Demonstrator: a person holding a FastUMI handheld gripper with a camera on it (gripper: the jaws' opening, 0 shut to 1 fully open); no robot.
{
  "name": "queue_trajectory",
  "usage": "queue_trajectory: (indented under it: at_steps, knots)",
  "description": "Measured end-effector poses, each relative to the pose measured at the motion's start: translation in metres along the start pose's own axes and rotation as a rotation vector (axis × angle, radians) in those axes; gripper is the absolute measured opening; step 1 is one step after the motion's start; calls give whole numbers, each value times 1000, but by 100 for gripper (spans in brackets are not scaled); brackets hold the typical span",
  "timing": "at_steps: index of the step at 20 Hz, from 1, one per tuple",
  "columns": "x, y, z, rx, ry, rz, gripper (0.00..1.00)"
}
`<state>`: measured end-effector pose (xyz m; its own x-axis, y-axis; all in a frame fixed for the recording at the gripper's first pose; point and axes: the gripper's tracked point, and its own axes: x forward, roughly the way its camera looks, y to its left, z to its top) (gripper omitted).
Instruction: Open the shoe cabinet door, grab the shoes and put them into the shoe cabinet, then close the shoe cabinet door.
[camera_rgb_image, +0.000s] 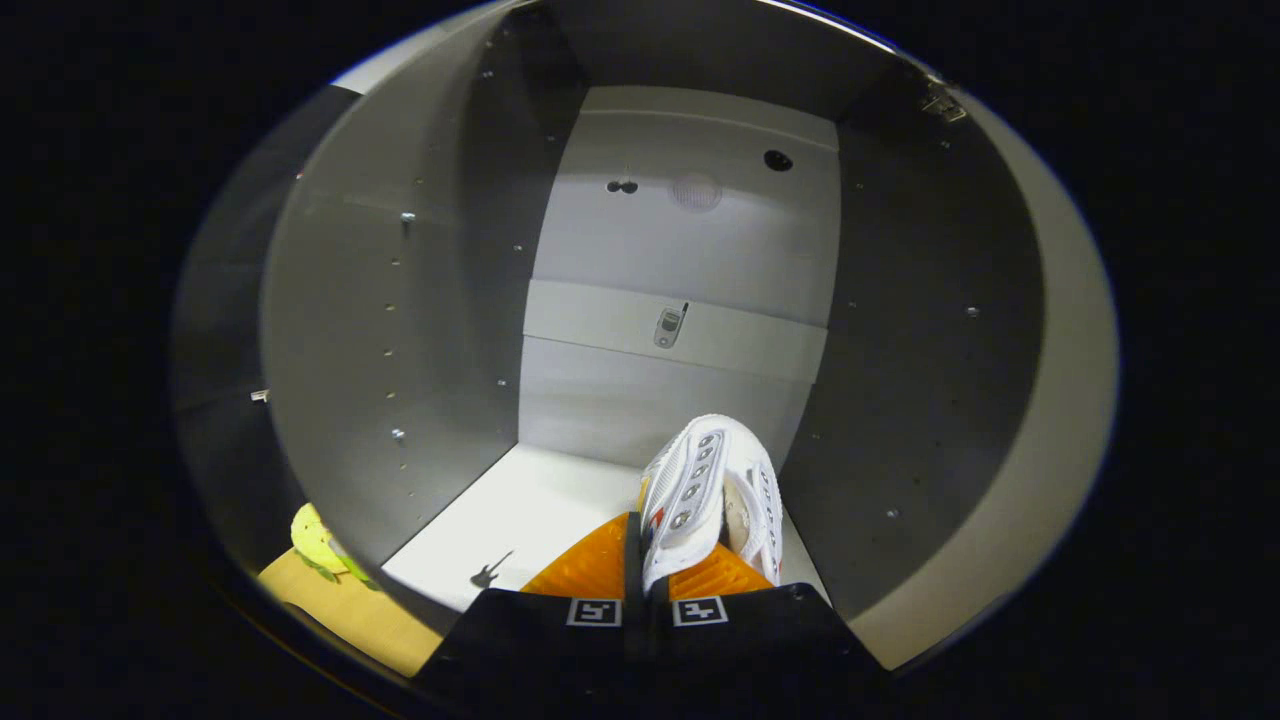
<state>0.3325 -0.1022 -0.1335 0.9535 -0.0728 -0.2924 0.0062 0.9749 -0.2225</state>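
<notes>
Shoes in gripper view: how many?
1. A white mesh lace-up shoe, clamped between the gripper fingers, held inside the open grey cabinet. Others may be hidden.

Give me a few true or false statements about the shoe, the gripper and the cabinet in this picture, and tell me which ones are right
1. The gripper is shut on the white shoe. True.
2. The shoe is held in front of the open shoe cabinet. True.
3. The shoe is black. False: it is white, with a row of eyelets showing.
4. The cabinet floor is already full of shoes. False: its pale floor is bare by the shoe.
5. A yellow-green thing lies outside the cabinet's left wall. True.
</notes>
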Motion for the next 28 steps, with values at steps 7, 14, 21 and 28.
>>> queue_trajectory:
  at_steps: [7, 14, 21, 28]
  knots:
    - [63, -11, -40, 27, 85, 15, 4]
    - [85, 0, -63, 47, 159, 39, 4]
    - [85, 0, -67, 26, 183, 24, 4]
    - [72, 6, -71, 37, 218, 20, 40]
